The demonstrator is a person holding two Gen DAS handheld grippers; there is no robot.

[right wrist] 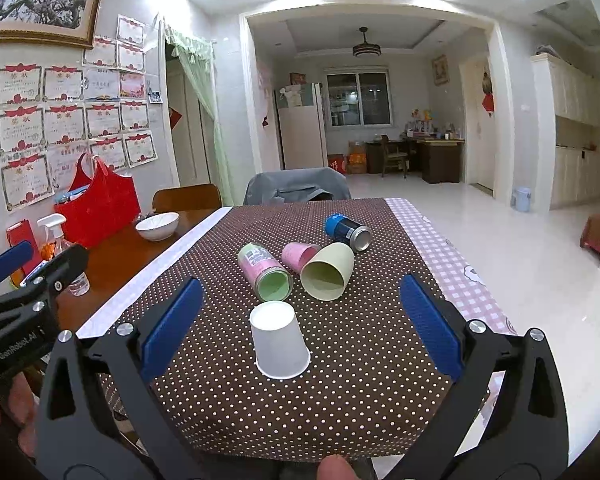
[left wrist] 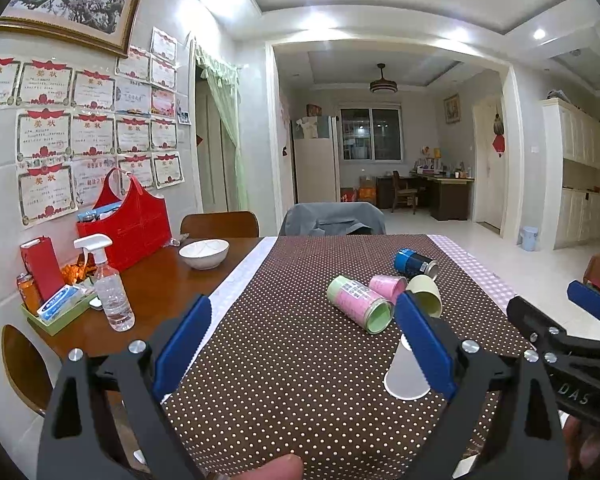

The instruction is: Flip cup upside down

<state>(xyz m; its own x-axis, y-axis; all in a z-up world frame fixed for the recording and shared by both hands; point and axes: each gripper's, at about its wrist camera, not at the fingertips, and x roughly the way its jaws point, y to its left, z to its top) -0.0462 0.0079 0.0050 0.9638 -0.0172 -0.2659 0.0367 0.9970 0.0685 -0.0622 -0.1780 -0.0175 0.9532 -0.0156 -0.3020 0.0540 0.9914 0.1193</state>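
Both grippers held level over the table, jaws spread wide, empty.
One white cup (right wrist: 279, 343) is seen inverted near; four containers lie tipped farther back.

Cup (right wrist: 279, 342) on tablecloth (right wrist: 228, 400) — cans (right wrist: 265, 271) behind

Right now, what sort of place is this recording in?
Likely a family home's dining area: a wooden table under a dotted cloth, award certificates on the wall, and a fridge in the room beyond.
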